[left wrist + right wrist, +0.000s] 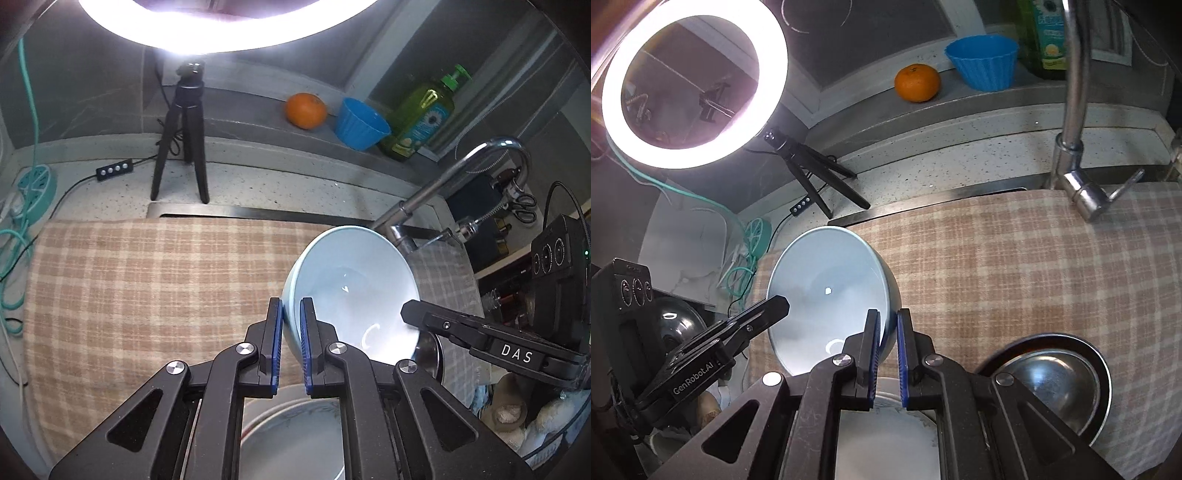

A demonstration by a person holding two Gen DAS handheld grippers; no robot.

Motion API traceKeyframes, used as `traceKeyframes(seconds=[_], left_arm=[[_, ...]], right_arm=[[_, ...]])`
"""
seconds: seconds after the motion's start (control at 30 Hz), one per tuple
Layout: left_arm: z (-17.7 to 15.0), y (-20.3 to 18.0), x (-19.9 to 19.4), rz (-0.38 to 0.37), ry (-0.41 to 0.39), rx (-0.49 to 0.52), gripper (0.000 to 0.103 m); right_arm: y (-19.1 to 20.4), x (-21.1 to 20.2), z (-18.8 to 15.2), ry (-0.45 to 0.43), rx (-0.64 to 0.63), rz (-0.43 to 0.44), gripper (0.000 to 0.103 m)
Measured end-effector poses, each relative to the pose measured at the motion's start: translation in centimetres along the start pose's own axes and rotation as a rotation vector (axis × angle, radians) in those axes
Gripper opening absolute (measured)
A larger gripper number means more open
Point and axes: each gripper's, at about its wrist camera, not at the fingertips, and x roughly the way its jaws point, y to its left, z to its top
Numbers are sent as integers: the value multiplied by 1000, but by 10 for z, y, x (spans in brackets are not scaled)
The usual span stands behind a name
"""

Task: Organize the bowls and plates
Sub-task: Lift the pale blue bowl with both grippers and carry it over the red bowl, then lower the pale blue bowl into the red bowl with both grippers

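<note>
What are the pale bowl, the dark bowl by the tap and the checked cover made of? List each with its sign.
Pale bowl: likely glazed ceramic; smooth pale-blue surface with sharp glints of the lamp.
Dark bowl: metal, probably stainless steel; mirror-like grey shine.
Checked cover: woven cloth, matte; the check weave shows and its edge drapes softly.
</note>
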Motion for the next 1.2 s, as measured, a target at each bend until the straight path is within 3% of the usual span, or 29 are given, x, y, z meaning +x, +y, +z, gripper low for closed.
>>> traceKeyframes(seconds=[0.57,1.2], left_arm=[[-37,-91,33,-77,104,147,8],[-62,-114,69,-42,199,203,8]], right_arm=[[-88,-63,-53,-47,122,-72,8],[-126,-45,-81,-8,177,-125,8]])
